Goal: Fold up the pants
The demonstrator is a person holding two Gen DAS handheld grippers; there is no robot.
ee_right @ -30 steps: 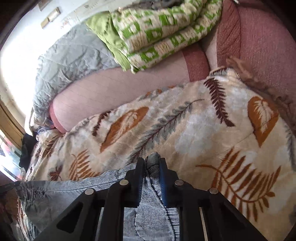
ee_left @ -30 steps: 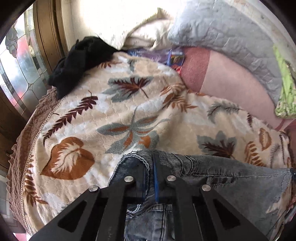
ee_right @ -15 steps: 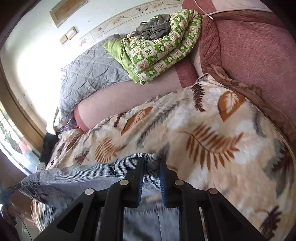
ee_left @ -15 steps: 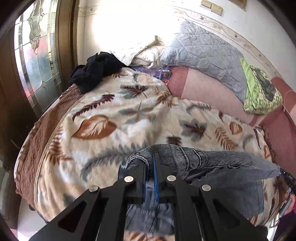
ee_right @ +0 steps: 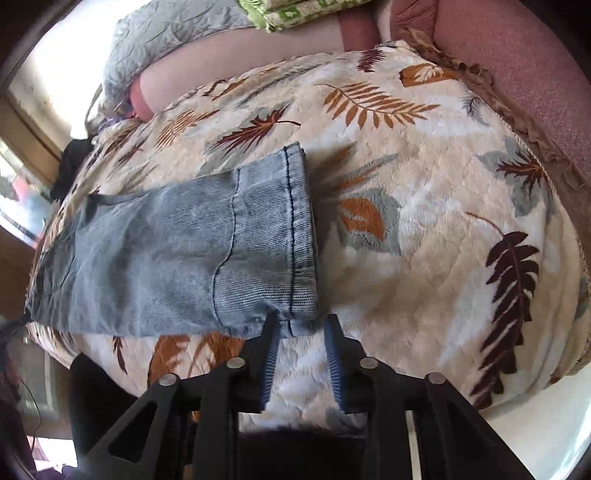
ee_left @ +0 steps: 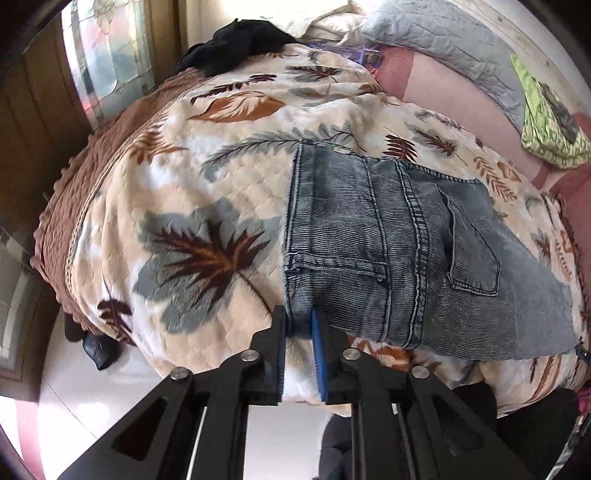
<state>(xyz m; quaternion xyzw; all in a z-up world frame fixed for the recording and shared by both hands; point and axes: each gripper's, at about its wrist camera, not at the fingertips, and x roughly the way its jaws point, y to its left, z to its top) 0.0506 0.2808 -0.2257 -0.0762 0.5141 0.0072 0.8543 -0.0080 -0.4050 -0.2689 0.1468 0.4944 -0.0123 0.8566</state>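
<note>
Blue-grey jeans [ee_left: 406, 240] lie flat across a leaf-patterned blanket [ee_left: 192, 206] on a bed. The waist end with a back pocket shows in the left wrist view, the leg hem [ee_right: 299, 236] in the right wrist view. My left gripper [ee_left: 299, 325] is nearly closed and still pinches the waistband's near corner. My right gripper [ee_right: 301, 325] is open at the hem's near corner, its jaws apart on either side of the fabric edge.
A black garment [ee_left: 236, 40] lies at the blanket's far left. Grey quilt [ee_left: 443, 33], pink bolster [ee_right: 229, 59] and green patterned bedding [ee_left: 546, 122] lie along the back. A maroon headboard cushion [ee_right: 517, 55] is at right. White floor [ee_left: 110, 406] lies below the bed's edge.
Both grippers carried the jeans back toward the near edge and laid them flat on the blanket. The right gripper opened and let go of the hem.
</note>
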